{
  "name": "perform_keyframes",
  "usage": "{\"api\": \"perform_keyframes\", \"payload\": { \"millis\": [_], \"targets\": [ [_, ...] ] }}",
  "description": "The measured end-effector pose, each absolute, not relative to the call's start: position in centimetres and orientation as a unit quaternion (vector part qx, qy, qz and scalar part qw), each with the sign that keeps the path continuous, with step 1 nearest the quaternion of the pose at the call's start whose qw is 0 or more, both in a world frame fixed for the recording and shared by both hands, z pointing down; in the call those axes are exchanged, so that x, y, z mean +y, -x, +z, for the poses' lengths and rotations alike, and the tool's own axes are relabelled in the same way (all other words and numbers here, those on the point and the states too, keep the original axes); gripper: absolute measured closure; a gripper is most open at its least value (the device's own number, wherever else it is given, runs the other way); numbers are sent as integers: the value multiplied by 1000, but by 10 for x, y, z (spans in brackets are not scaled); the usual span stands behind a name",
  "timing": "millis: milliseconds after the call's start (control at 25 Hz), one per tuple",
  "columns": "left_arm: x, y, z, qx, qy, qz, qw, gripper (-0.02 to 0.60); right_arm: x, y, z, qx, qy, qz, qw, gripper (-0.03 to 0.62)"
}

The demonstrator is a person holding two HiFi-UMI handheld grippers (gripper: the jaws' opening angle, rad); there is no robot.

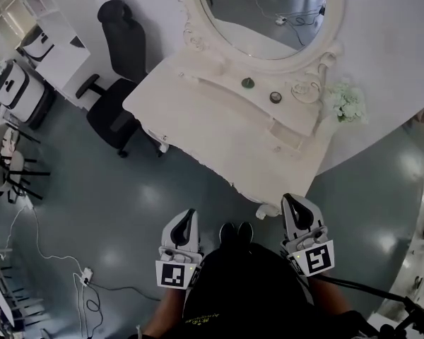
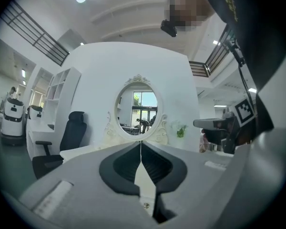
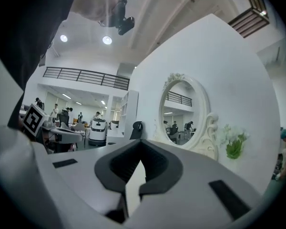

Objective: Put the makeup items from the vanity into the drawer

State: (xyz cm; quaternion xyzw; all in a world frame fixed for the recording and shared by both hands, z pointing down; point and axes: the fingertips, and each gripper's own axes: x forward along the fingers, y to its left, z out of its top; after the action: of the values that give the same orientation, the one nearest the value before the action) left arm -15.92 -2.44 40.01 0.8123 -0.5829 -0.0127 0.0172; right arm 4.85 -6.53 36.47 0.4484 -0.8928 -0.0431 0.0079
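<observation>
You're facing the vanity (image 1: 198,111), both grippers closed on nothing.
Left gripper (image 1: 186,221) and right gripper (image 1: 297,210) are pinching shut; makeup items (image 1: 248,83) are sitting under the mirror (image 1: 268,13), well apart. Reaching in shut, you're risking knocking them off.

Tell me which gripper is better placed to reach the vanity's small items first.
Right, probably. The right gripper sits just off the vanity, on the side where the dark cone-shaped item and the round item lie. The left gripper is farther from them. Both are shut and empty.
</observation>
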Motion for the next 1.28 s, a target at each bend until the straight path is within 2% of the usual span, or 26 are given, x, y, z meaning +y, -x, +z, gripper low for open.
{"api": "perform_keyframes", "payload": {
  "millis": [240, 280, 320, 360, 440, 600, 920, 1280],
  "targets": [
    [-51, 168, 400, -587, -809, -3, 17, 560, -127, -48, 337, -887, -457, -61, -31, 580],
    [-54, 168, 400, -586, -810, 0, 20, 560, -136, -50, 334, -885, -459, -60, -39, 537],
    [-57, 167, 402, -586, -810, 5, 24, 560, -144, -52, 333, -884, -461, -57, -45, 431],
    [-60, 167, 404, -586, -810, 7, 27, 560, -151, -54, 334, -884, -462, -55, -48, 364],
    [-65, 168, 409, -588, -808, 17, 35, 560, -165, -56, 337, -884, -462, -58, -41, 286],
    [-74, 170, 420, -590, -806, 33, 48, 560, -202, -63, 338, -882, -466, -65, -25, 258],
    [-96, 172, 430, -595, -801, 25, 60, 558, -272, -69, 356, -880, -471, -62, 9, 258],
    [-116, 182, 440, -610, -789, 34, 71, 560, -381, -70, 434, -875, -464, 19, 139, 258]
  ]
}}
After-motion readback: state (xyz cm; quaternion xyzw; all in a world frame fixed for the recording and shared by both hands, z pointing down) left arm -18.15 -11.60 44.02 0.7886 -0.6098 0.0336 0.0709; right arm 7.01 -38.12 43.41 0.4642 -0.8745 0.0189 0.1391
